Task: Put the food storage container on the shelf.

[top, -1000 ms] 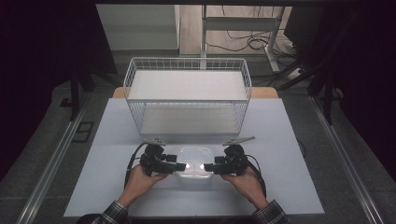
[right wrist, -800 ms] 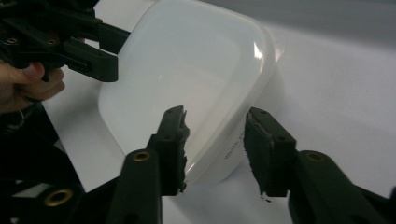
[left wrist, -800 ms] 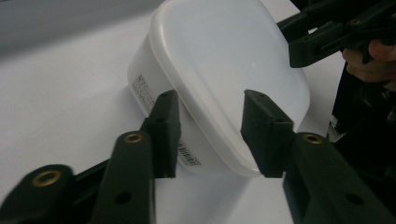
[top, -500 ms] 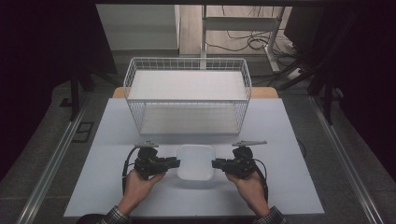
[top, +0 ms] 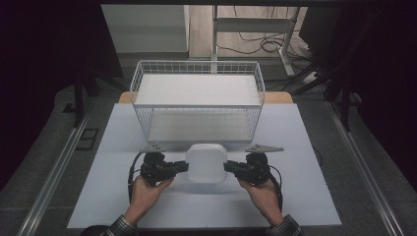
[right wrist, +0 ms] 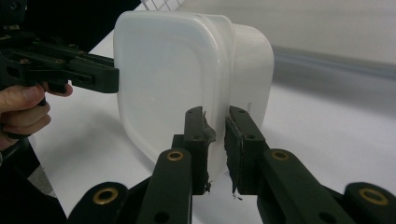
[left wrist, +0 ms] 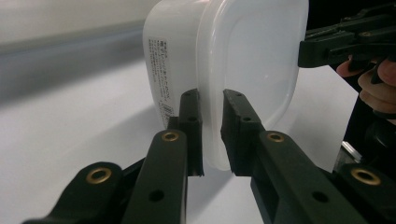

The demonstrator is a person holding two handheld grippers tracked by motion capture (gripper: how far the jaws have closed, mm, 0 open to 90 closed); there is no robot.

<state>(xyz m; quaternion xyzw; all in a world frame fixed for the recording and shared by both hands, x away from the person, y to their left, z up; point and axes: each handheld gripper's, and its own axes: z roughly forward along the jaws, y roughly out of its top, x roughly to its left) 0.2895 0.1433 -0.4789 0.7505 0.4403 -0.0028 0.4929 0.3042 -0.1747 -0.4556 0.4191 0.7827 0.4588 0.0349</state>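
Reaching in level from opposite sides, left claw [top: 183,167] and right claw [top: 229,168] each pinch the white container's [top: 206,162] rim.

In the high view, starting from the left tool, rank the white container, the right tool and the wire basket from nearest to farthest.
1. White container: clamped in the left tool, just to its right.
2. Right tool: across the container, gripping its other edge.
3. Wire basket: farthest, at the table's back.
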